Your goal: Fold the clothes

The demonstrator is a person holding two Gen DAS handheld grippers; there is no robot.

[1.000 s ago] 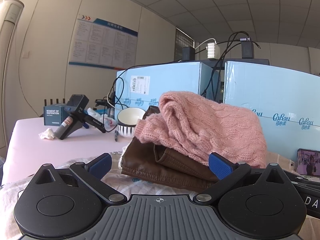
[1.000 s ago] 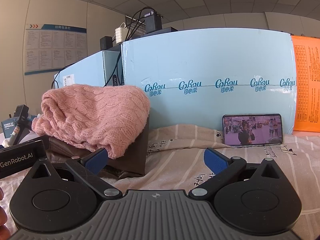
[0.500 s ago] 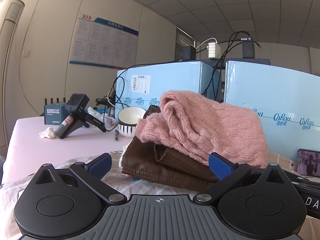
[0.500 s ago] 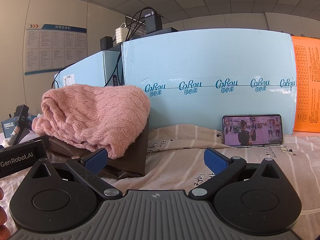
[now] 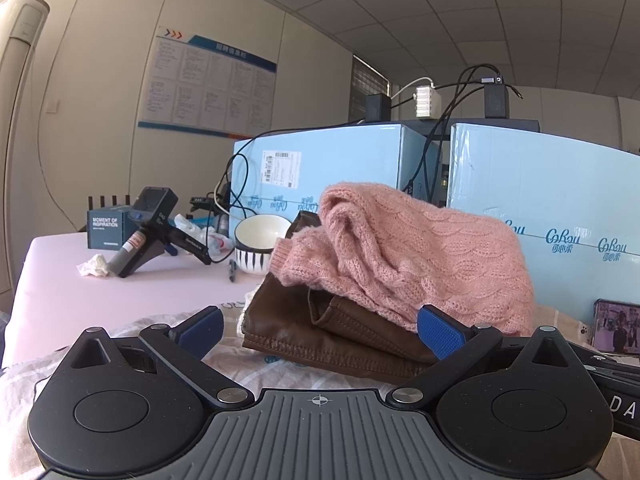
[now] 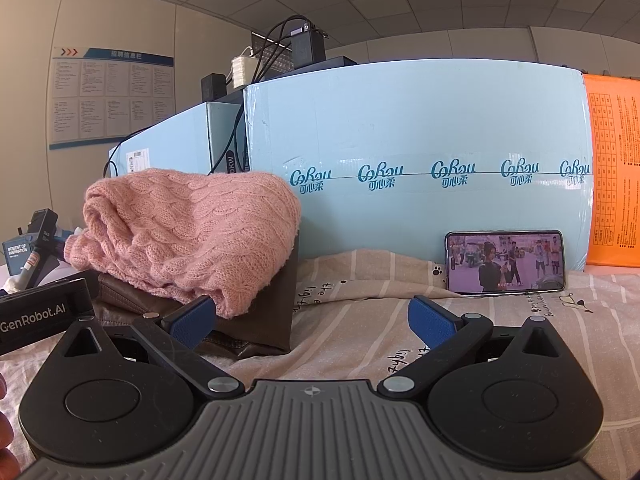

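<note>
Left hand-held gripper (image 5: 318,330) spread; pink sweater (image 5: 404,252) hides brown garment (image 5: 332,332) top

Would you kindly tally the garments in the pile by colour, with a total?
Pink: 1, the knitted sweater on top.
Brown: 1, the leather garment underneath.
Total: 2 visible garments, neither held by the left gripper or right gripper.

light blue cartons (image 6: 420,152) printed "cobou"; small dark box (image 5: 105,227) reads "moment of inspiration"; black bar (image 6: 38,314) marked "genrobot.ai".
</note>
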